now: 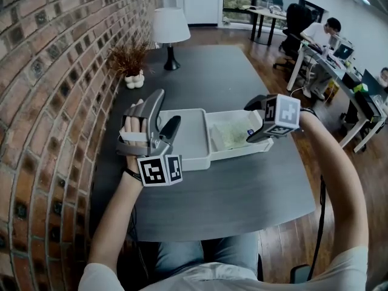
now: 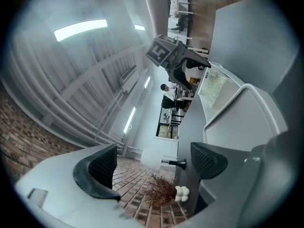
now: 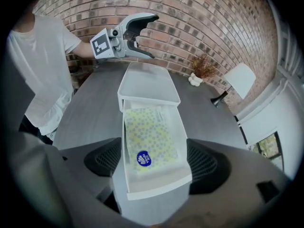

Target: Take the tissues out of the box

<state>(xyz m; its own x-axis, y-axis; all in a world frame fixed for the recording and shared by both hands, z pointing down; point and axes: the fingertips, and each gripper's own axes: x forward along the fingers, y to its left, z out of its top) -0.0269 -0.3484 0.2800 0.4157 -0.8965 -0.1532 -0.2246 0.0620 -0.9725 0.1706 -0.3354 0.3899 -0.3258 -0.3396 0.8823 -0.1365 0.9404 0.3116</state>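
Inside the drawer (image 3: 159, 183) — tissue pack (image 3: 148, 134); right gripper (image 3: 153, 161) astride, jaws apparently clear

Two in all: left tongs (image 1: 168, 107), right tongs (image 1: 253, 119). One drawer box (image 1: 188, 126), one tissue pack (image 1: 230, 132), one lamp (image 1: 170, 26), one dried plant (image 1: 130, 59).

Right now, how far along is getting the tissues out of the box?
Done: the drawer is slid out of the box, exposing the tissue pack. In hand: nothing; the right gripper is open astride the drawer's end, the left gripper open and raised near the box. Left: grip the pack and lift it out.
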